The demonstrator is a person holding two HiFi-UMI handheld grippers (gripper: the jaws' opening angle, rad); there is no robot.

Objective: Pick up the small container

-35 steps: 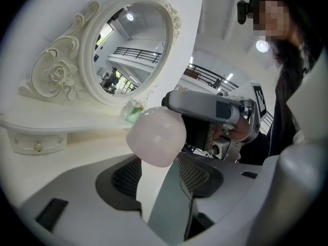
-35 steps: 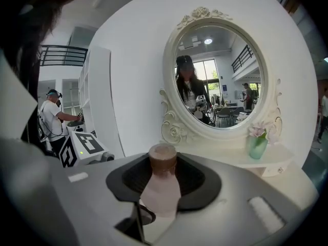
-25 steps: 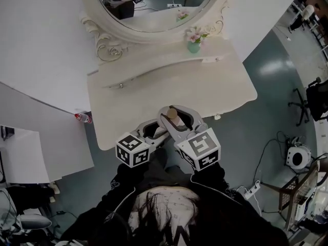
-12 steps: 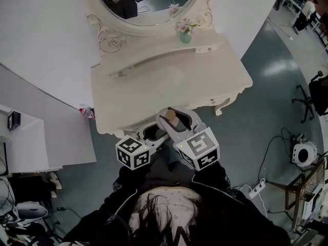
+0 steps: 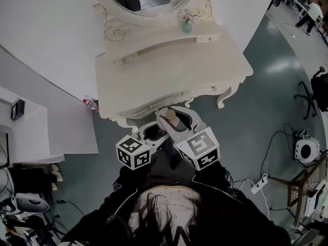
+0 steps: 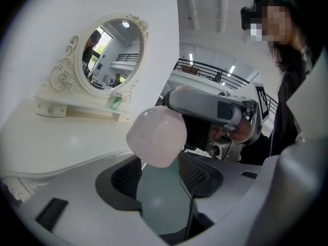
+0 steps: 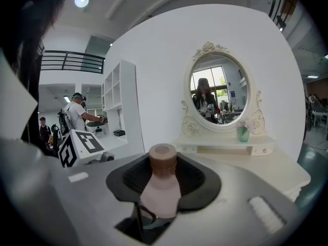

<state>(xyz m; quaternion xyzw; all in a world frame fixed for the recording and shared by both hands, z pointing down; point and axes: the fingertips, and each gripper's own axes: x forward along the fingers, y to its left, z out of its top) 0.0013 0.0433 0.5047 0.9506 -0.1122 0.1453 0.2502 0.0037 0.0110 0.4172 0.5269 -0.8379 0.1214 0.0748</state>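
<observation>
the small container (image 7: 161,188), a pale pink bottle with a brown cap, stands upright between the jaws of the right gripper (image 5: 177,110). the dark pads are closed in on its body from both sides, so it is gripped and carried in the air, clear of any surface. from above, its cap (image 5: 170,115) shows just in front of the edge of the cream dressing table (image 5: 169,70), over the grey-green floor (image 5: 266,86).

the left gripper (image 6: 160,163) sits close beside the right one, angled toward it. its jaws stand apart, with only floor colour showing in the gap between the pads. just past its tips, under the right gripper's jaw, there is a blurred, glossy, pale pink rounded shape (image 6: 156,136). it matches the bottle's body in colour, though i cannot say for sure that it is the bottle.

both marker cubes (image 5: 134,152) are near the person's chest. on the dresser, an oval mirror (image 7: 219,88) in a carved frame rises at the back, and a small green vase of flowers (image 5: 186,24) stands on the shelf below it. white shelves (image 7: 119,101) line the wall to the left, and another person (image 7: 79,114) stands there.
</observation>
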